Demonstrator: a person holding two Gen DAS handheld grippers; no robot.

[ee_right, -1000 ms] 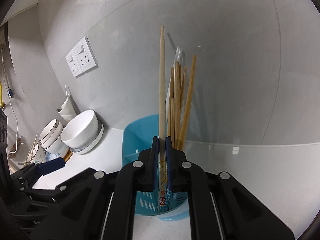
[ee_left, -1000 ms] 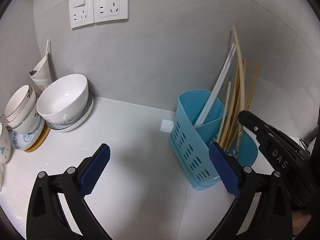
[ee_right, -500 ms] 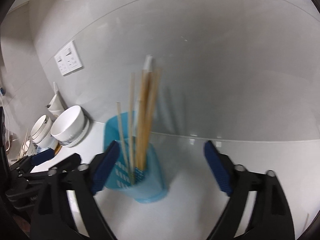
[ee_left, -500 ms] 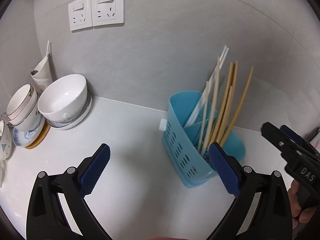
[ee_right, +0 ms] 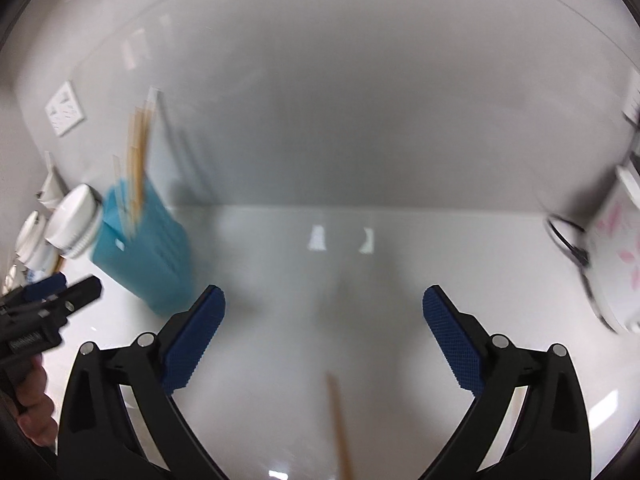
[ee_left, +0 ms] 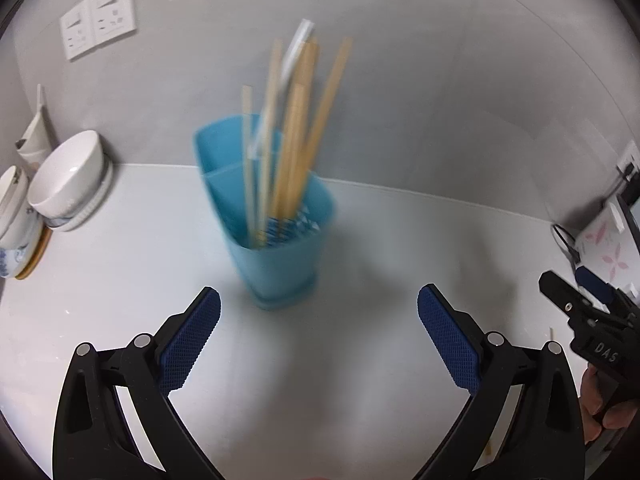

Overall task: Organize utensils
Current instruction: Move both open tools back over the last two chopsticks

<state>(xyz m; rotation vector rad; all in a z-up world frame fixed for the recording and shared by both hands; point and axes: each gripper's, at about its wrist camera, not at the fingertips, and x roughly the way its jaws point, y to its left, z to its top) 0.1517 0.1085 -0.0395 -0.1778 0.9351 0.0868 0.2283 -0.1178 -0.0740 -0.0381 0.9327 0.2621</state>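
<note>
A blue utensil holder (ee_left: 276, 240) stands on the white counter, with several wooden chopsticks (ee_left: 298, 132) and a white one upright in it. It shows blurred at the left of the right wrist view (ee_right: 148, 256). My left gripper (ee_left: 319, 340) is open and empty, just in front of the holder. My right gripper (ee_right: 323, 338) is open and empty, to the right of the holder. One wooden chopstick (ee_right: 340, 428) lies on the counter below it. The right gripper also shows at the right edge of the left wrist view (ee_left: 592, 320).
White bowls (ee_left: 64, 184) and stacked dishes (ee_left: 12, 216) stand at the far left by the wall. Wall sockets (ee_left: 98, 16) are up left. A white appliance with pink flowers (ee_right: 616, 256) and a cable stands at the right. The grey wall runs close behind.
My right gripper let go of the chopstick into the holder, opened and swung away to the right. My left gripper turned right, so the holder now sits centred ahead of it.
</note>
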